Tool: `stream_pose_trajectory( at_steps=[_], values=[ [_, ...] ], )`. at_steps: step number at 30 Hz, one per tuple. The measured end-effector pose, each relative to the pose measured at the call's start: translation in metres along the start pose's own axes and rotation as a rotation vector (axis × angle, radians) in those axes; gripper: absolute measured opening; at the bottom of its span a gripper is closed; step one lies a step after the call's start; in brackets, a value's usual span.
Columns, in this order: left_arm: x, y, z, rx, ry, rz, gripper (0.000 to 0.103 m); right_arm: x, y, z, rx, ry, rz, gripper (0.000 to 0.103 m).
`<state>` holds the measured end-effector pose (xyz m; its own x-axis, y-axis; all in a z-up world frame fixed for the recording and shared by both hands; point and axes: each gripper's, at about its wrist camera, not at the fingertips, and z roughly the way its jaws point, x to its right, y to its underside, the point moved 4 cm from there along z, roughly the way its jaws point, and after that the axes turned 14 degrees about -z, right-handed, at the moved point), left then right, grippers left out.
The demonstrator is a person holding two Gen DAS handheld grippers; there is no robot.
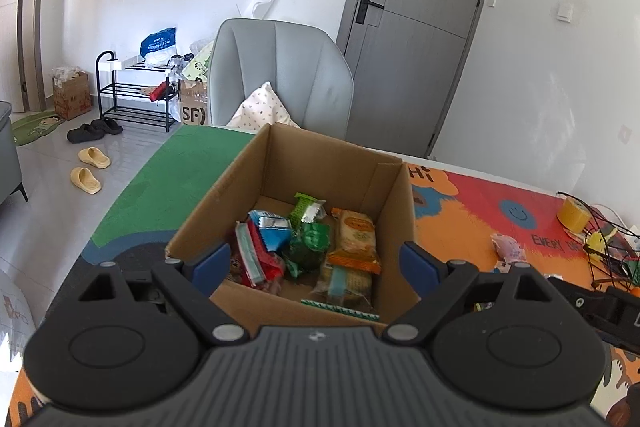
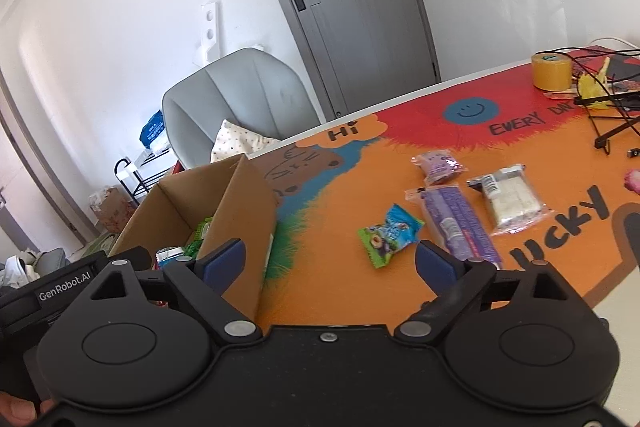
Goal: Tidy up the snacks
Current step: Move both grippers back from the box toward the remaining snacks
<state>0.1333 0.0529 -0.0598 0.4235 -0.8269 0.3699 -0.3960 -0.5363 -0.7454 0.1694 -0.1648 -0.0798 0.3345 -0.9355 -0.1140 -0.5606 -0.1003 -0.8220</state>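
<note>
Lying ahead of the right gripper (image 2: pixel 328 259), its jaws wide and empty: blue-green snack (image 2: pixel 390 235).

A lived-in home: slippers (image 1: pixel 89 169) lie on the tiled floor beside a shoe rack (image 1: pixel 134 91), a cushioned grey chair (image 1: pixel 280 79) stands at the table's far edge, near a grey door (image 1: pixel 420 27).

Colourful table mat (image 2: pixel 340 267), cardboard box (image 1: pixel 248 179), snack packets (image 2: pixel 456 223), tape roll (image 2: pixel 551 71)
</note>
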Motion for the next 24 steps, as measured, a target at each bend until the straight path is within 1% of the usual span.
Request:
stream_pose_trajectory(
  at_steps=[6, 13, 18, 24],
  values=[
    [0.016, 0.005, -0.005, 0.002, 0.018, 0.020, 0.091, 0.020, 0.004, -0.011, 0.007, 0.017, 0.020, 0.097],
    [0.045, 0.020, -0.005, -0.013, 0.062, 0.047, 0.091, 0.047, 0.006, -0.023, 0.018, 0.042, 0.043, 0.097],
    [0.066, 0.027, -0.005, -0.014, 0.093, 0.029, 0.091, 0.066, 0.007, -0.030, 0.001, 0.072, 0.026, 0.097],
    [0.091, 0.037, -0.001, -0.025, 0.116, 0.043, 0.091, 0.093, 0.004, -0.039, 0.021, 0.112, 0.045, 0.097]
  ],
)
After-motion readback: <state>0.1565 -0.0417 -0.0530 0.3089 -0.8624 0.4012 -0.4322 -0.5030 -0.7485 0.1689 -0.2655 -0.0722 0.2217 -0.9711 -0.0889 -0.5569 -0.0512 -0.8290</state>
